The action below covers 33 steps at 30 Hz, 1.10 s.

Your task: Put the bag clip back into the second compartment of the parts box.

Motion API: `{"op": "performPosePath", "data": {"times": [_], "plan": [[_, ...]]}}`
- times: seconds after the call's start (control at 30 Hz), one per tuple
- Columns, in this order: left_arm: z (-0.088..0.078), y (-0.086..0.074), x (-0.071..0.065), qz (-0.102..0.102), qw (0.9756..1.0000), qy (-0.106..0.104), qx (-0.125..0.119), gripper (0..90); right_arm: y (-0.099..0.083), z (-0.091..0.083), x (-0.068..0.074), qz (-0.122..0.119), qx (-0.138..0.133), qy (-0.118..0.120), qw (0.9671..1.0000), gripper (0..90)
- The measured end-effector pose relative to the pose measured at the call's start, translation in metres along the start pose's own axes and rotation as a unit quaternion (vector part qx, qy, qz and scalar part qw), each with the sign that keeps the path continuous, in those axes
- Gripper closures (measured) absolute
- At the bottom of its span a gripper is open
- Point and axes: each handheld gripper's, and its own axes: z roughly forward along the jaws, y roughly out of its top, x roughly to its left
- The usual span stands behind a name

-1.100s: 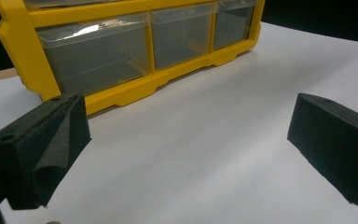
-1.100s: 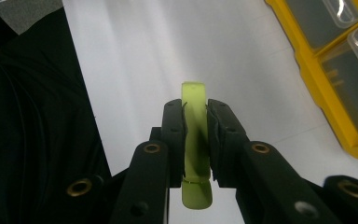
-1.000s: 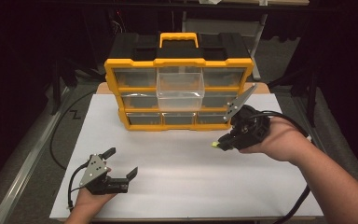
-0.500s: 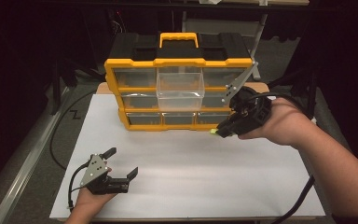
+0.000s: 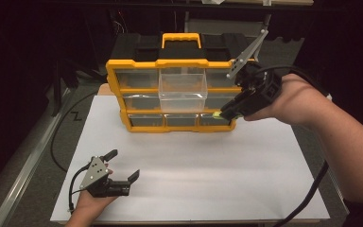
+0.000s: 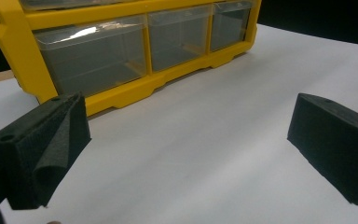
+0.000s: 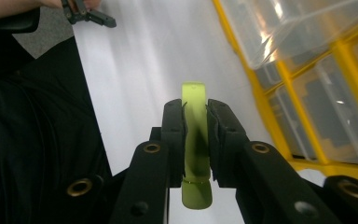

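The right gripper (image 5: 224, 113), clamping a green strip (image 7: 195, 140), had risen toward the pulled-out drawer (image 5: 182, 90) (probably its destination); the left gripper (image 5: 123, 165) rested open.

organizer (image 5: 170, 94) at sheet's (image 5: 194, 189) back — middle drawer (image 5: 183, 90) seemingly pulled forward.

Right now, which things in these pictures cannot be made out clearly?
- Green piece: its sides are covered by the right gripper jaws in the right gripper view; tiny in the high view.
- Drawer organizer: its upper rows are cut off by the top edge of the left gripper view.
- Drawer contents: blurred behind glare.
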Motion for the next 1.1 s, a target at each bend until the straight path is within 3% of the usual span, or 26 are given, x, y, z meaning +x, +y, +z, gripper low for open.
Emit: {"op": "performPosePath", "data": {"times": [0.47,1.1], "plan": [[-0.002,0.0,0.0,0.001,1.0,-0.006,-0.002,0.4,0.031,-0.007,-0.009,-0.005,0.004,-0.01,0.9999,79.1],[-0.002,0.0,-0.001,0.0,0.9999,-0.014,-0.008,0.4,0.09,0.014,-0.025,-0.028,0.006,-0.021,0.9994,79.1]]}}
